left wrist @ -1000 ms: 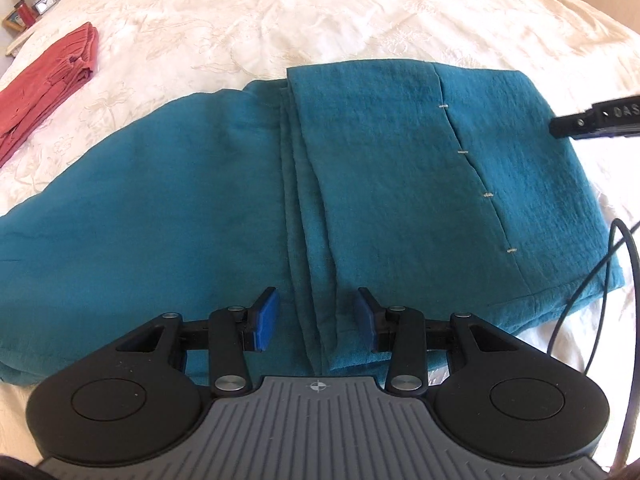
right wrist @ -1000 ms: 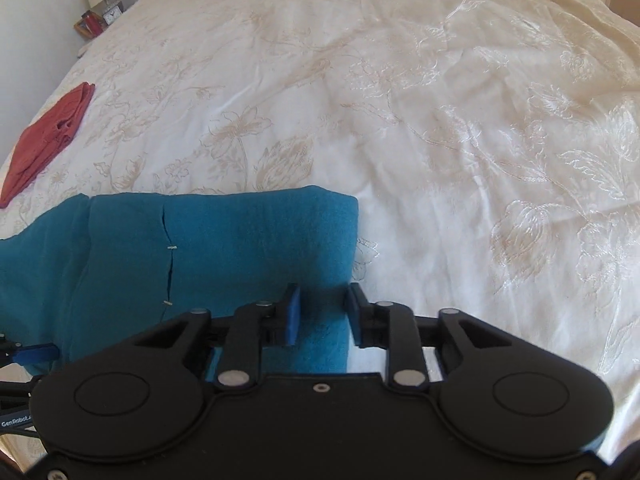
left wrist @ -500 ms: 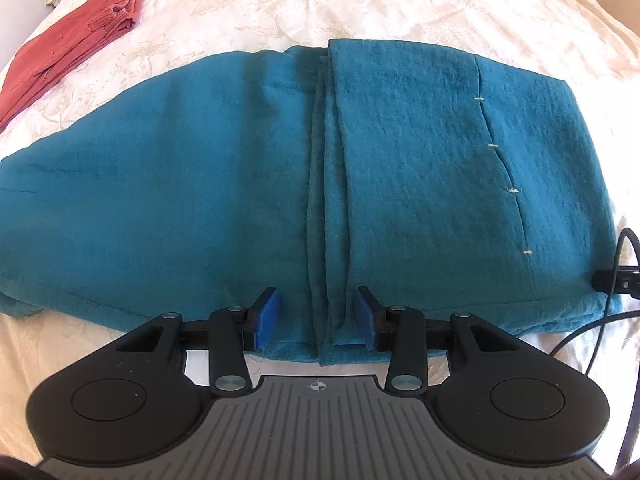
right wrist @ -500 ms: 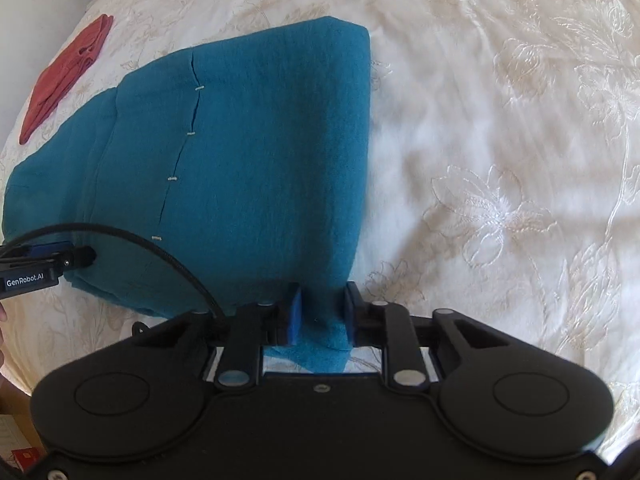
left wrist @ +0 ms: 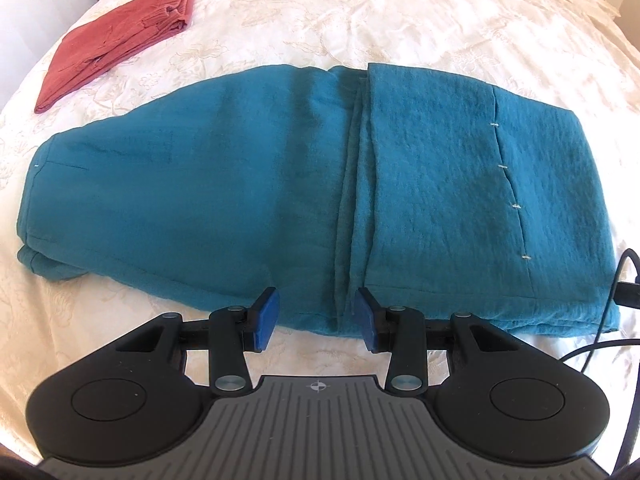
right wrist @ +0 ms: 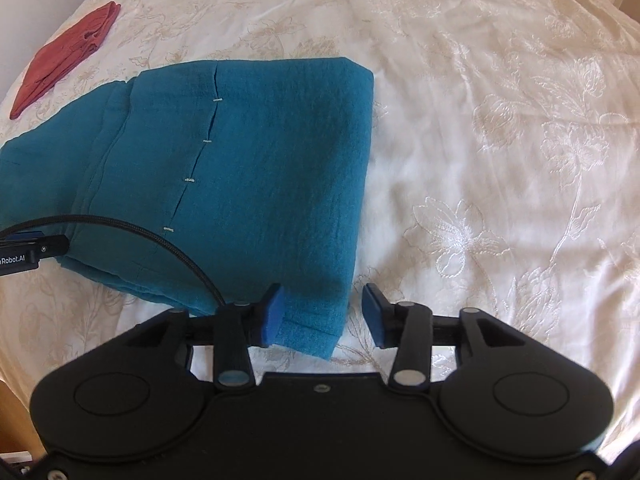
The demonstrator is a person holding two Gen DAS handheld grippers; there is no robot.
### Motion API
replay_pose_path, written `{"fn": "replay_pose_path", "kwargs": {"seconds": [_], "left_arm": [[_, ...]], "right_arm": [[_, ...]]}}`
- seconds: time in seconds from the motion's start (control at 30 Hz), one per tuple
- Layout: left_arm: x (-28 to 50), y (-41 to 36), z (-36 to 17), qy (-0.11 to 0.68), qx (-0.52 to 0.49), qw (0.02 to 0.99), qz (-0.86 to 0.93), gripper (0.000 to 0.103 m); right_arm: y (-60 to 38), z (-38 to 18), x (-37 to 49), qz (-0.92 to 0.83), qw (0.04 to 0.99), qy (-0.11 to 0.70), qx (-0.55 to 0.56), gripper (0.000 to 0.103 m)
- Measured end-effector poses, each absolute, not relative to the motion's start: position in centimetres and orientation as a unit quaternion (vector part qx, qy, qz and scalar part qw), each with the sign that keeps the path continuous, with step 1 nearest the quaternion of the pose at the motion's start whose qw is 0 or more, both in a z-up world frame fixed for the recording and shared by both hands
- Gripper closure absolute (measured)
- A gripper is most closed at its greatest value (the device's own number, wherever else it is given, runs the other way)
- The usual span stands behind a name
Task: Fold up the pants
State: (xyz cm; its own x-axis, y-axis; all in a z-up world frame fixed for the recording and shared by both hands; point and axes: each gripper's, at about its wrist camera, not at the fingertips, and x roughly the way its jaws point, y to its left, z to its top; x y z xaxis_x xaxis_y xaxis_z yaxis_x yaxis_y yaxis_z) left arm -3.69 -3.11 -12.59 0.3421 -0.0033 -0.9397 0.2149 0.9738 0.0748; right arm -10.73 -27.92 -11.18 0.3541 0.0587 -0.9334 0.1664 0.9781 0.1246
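Note:
The teal pants (left wrist: 248,184) lie flat on the bed, with one end folded over the middle so a doubled panel (left wrist: 436,184) sits on the right. My left gripper (left wrist: 316,322) is open at the pants' near edge, by the fold line. In the right wrist view the folded panel (right wrist: 280,168) fills the left half. My right gripper (right wrist: 323,316) is open over the panel's near right corner, with the corner lying loose between the pads.
The bed is covered by a cream embroidered bedspread (right wrist: 500,160). A folded red garment (left wrist: 116,36) lies at the far left, also in the right wrist view (right wrist: 64,60). A black cable (right wrist: 132,228) crosses the teal panel. Another cable (left wrist: 616,292) hangs at the right.
My right gripper has opened and let go of the panel's corner. Both grippers have pulled back toward the near edge, so more of the pants shows.

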Motion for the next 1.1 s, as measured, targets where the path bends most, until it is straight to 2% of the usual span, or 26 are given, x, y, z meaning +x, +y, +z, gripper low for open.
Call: {"fn": "replay_pose_path", "kwargs": {"seconds": [0.23, 0.27, 0.33, 0.6, 0.8, 0.9, 1.1], "left_arm": [[-4.4, -1.8, -10.6, 0.555, 0.084, 0.827, -0.039, 0.063], [-4.3, -1.6, -10.4, 0.553, 0.082, 0.829, -0.037, 0.063], [-4.2, -1.2, -10.1, 0.549, 0.082, 0.831, -0.034, 0.062], [-3.0, 0.9, -10.1, 0.548, 0.083, 0.831, -0.044, 0.061], [-2.3, 2.7, -9.6, 0.537, 0.093, 0.838, -0.032, 0.060], [-2.0, 4.0, -8.7, 0.516, 0.117, 0.849, -0.010, 0.053], [-0.5, 8.7, -6.8, 0.492, 0.106, 0.864, -0.002, 0.050]], "right_arm": [[-26.6, -9.0, -10.4, -0.027, 0.830, 0.551, 0.085, 0.049], [-26.4, -8.9, -10.1, -0.028, 0.830, 0.550, 0.082, 0.048], [-25.9, -8.7, -9.8, -0.035, 0.830, 0.552, 0.074, 0.040], [-24.1, -8.2, -8.4, -0.063, 0.824, 0.559, 0.068, 0.040], [-22.7, -7.3, -8.0, -0.091, 0.826, 0.554, 0.059, 0.032], [-21.8, -6.7, -7.6, -0.101, 0.830, 0.545, 0.054, 0.029], [-18.0, -4.6, -6.0, -0.083, 0.859, 0.504, 0.035, 0.031]]}}
